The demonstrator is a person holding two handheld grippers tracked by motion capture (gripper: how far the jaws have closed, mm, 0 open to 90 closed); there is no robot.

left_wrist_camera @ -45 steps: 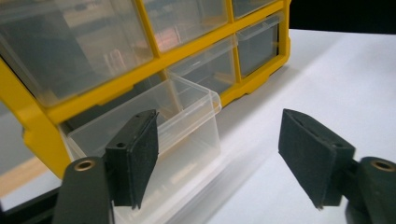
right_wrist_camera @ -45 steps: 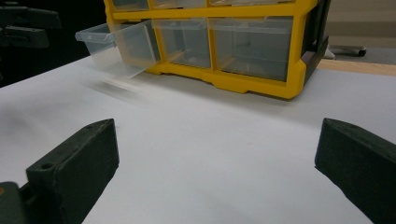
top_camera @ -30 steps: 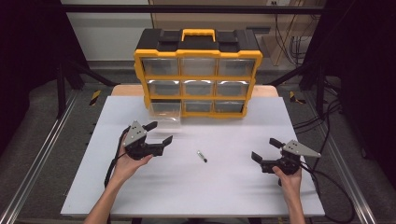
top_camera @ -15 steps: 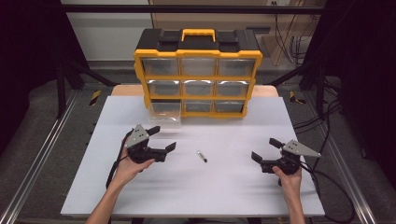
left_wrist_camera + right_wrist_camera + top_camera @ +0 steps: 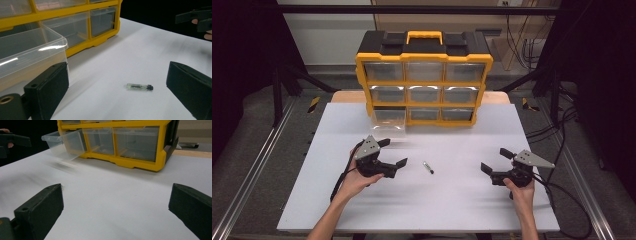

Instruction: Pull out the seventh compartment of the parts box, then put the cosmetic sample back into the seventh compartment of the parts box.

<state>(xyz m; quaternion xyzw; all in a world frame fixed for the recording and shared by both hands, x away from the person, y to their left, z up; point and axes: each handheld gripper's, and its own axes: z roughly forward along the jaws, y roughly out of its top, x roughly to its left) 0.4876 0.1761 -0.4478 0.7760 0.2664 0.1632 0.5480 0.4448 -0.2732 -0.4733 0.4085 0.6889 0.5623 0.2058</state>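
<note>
High view: a white table (image 5: 452, 200) bears a yellow-and-black drawer cabinet (image 5: 424, 75) at its far edge, with three rows of three clear drawers. The bottom-left drawer (image 5: 388, 120) is pulled out toward the near side. A small clear vial with a black cap (image 5: 428, 167) lies flat on the bare tabletop, near the middle, well apart from the cabinet. The left gripper (image 5: 393, 155), held in the person's left hand (image 5: 357, 180), sits just left of the vial; its jaws have just been opening and now stand wide apart, with nothing pressed between them. The right gripper (image 5: 494, 161), held in the right hand (image 5: 519, 192), rests at the right of the table, well apart from the vial, its jaws likewise spread wide and empty.

Left gripper view: the vial (image 5: 139, 87) lies on the tabletop ahead of the two black jaws and between their lines, touching neither. The open drawer (image 5: 30, 50) stands at the left, just behind the left jaw.

Right gripper view: both jaws stand wide over bare table; the cabinet (image 5: 140, 162) and its open drawer (image 5: 63, 141) lie beyond.
</note>
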